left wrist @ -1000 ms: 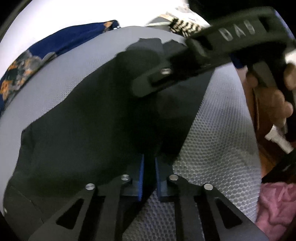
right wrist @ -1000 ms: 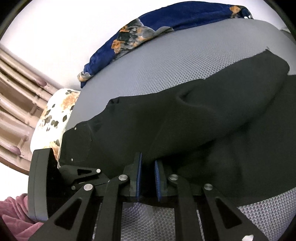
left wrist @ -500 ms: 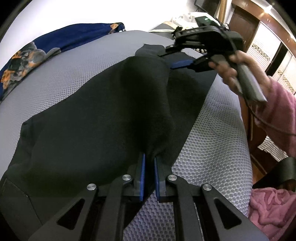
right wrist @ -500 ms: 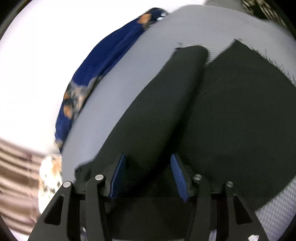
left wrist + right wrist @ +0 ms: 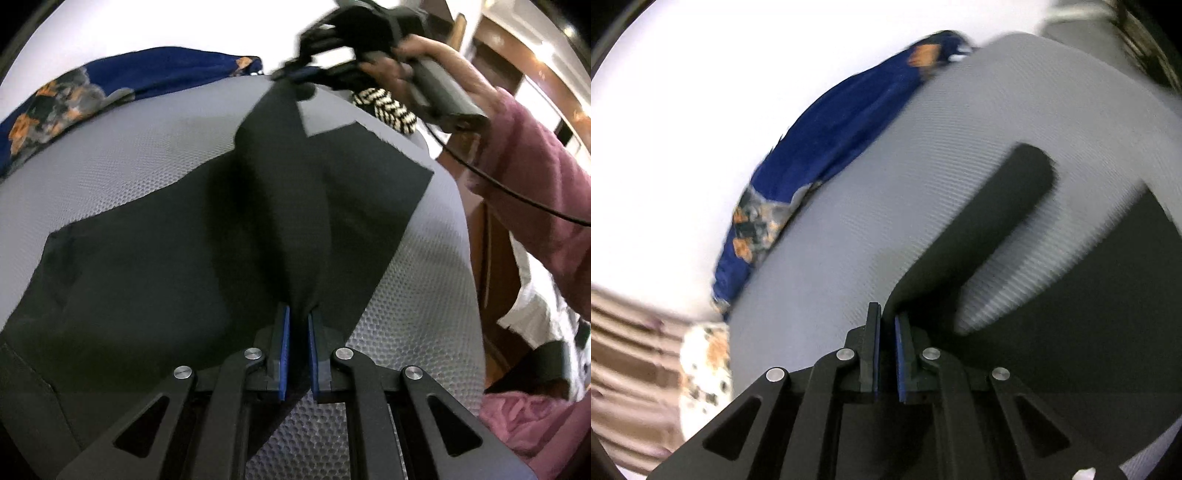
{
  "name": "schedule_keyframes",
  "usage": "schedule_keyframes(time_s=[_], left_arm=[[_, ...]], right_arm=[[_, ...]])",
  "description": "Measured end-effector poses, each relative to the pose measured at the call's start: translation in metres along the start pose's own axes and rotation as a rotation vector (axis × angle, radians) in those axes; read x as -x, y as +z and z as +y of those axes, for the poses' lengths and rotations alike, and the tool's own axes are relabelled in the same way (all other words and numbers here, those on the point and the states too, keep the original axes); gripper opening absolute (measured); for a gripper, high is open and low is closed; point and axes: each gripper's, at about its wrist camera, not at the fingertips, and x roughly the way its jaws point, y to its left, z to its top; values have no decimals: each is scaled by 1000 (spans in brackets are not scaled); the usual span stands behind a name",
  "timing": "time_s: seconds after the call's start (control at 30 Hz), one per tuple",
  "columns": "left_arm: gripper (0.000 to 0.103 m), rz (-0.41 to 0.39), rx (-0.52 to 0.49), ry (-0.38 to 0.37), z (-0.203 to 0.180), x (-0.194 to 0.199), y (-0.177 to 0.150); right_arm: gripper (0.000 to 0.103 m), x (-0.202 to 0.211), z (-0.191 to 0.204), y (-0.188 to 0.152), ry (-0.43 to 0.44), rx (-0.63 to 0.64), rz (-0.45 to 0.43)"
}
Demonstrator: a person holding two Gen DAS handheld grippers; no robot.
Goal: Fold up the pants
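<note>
A: Count it out for me, taking the grey mesh surface (image 5: pixel 110 173) as the landmark.

B: One pair of black pants (image 5: pixel 155 266) lies spread across the middle of that surface; one raised ridge of the fabric runs up its length; two corners of it are lifted off the mesh, one at each end of the ridge.

A: And the claws?

B: Two; the left gripper (image 5: pixel 297 345) is at the near edge of the mesh, its blue pads (image 5: pixel 283 354) clamped together on the near end of the ridge; the right gripper (image 5: pixel 295 75) is at the far edge, held by one hand (image 5: pixel 391 66) in a pink sleeve (image 5: pixel 535 192).

A: Is the right one gripping?

B: Its jaws are closing; in its own blurred view black cloth sits between the pads at the right gripper (image 5: pixel 885 325), and a strip of pants (image 5: pixel 997 229) trails away from them above the mesh.

A: Anything else?

B: One blue patterned cloth (image 5: pixel 122 81) along the far left rim of the mesh; one black-and-white striped item (image 5: pixel 388 107) at the far right rim; one cable (image 5: pixel 517 192) hanging beneath the sleeve.
</note>
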Motion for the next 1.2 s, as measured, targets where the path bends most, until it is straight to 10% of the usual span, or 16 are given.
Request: schedule_keyframes(time_s=[0.13,0.3,0.9,1.2], left_arm=[[8,2,81,-3,15,0,0],[8,7,117,-19,21,-2,-3],[8,57,181,-49,38,-14,-2],[8,75,185,-32,37,-16,-2]], right_arm=[[35,-47,43,20,33,103,60],[36,-57,47,39,40,121,55],[36,-46,-93,74,-47,-175,-22],[11,-60,-83,86,-14,-162,-13]])
